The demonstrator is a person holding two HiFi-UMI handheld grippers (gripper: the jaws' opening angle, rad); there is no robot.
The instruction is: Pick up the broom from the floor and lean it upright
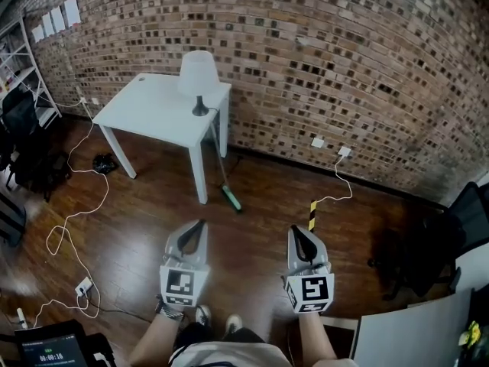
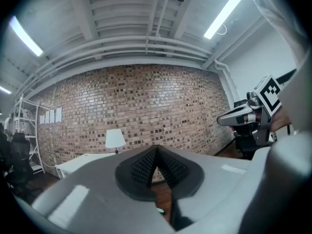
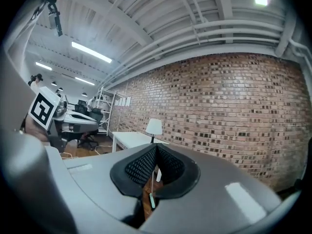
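Left gripper, right gripper, broom against table, lamp

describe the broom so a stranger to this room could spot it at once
Find the white table with a lamp by the brick wall. The broom leans against the table edge below the lamp, head on the wooden floor. Only it has a thin pole ending in a green head.
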